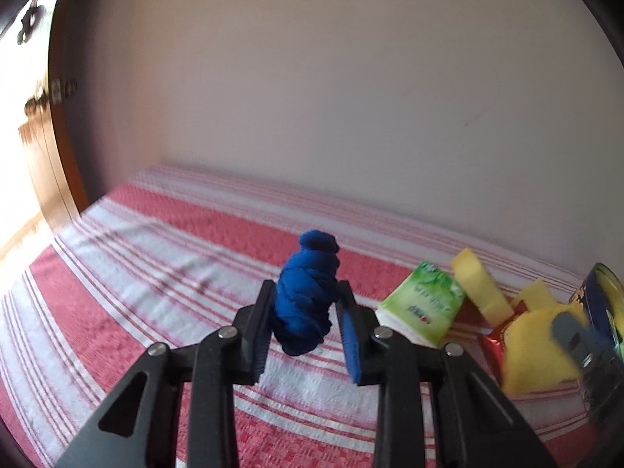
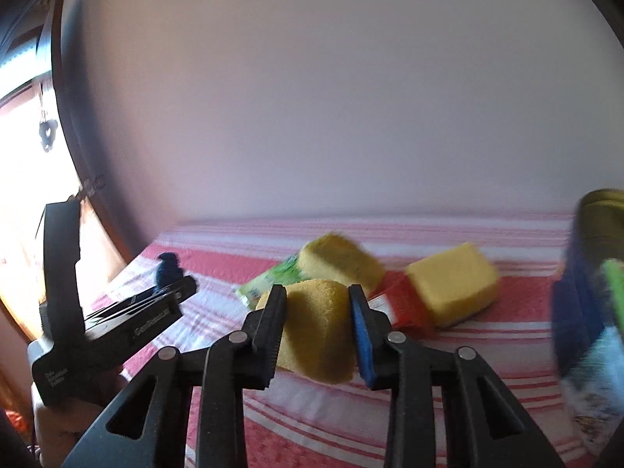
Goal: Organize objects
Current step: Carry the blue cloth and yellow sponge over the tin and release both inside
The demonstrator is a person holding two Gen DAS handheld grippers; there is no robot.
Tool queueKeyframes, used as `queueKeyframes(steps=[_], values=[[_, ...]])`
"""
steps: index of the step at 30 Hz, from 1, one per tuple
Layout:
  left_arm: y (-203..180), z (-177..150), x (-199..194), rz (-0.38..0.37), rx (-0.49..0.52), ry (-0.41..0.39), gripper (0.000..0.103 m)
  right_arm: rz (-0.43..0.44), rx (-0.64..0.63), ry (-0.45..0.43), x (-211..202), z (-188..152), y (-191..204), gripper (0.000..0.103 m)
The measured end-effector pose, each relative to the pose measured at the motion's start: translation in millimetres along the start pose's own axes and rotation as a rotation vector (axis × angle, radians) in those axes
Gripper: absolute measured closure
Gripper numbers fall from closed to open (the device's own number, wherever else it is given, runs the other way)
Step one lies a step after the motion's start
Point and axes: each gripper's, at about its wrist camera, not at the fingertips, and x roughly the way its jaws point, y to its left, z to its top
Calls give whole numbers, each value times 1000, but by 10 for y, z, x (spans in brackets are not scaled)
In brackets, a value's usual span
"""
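Fingers of the left gripper [image 1: 304, 304] pinch a twisted blue cloth [image 1: 308, 292]; the right gripper [image 2: 316, 321] pinches a yellow sponge [image 2: 316, 327]. Right of the cloth crowd a green packet [image 1: 421, 304], more sponges [image 2: 452, 284] and a blue container [image 2: 581, 304]. Left of it, striped table [image 1: 156, 265] lies open.

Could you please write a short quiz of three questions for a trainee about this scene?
1. True or false: the left tongs are shut on a blue rolled cloth.
2. What do the right tongs hold?
A. a yellow sponge
B. a green packet
C. a red box
3. Fill in: the bedcover has red and ____ stripes.

Key: 1 true; 2 A; 3 white.
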Motion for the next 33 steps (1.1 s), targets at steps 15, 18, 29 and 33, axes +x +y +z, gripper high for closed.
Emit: queueKeyframes(steps=[15, 18, 29, 33], values=[[-231, -106, -317, -35, 69, -106, 73, -305, -78, -234, -795, -132, -303, 68], [-444, -175, -473, -21, 116, -129, 73, -306, -68, -234, -785, -112, -358, 68], [-749, -357, -721, -34, 133, -151, 73, -300, -50, -251, -894, -88, -552, 68], [-824, -411, -772, -33, 130, -154, 73, -303, -45, -261, -1068, -73, -655, 68]])
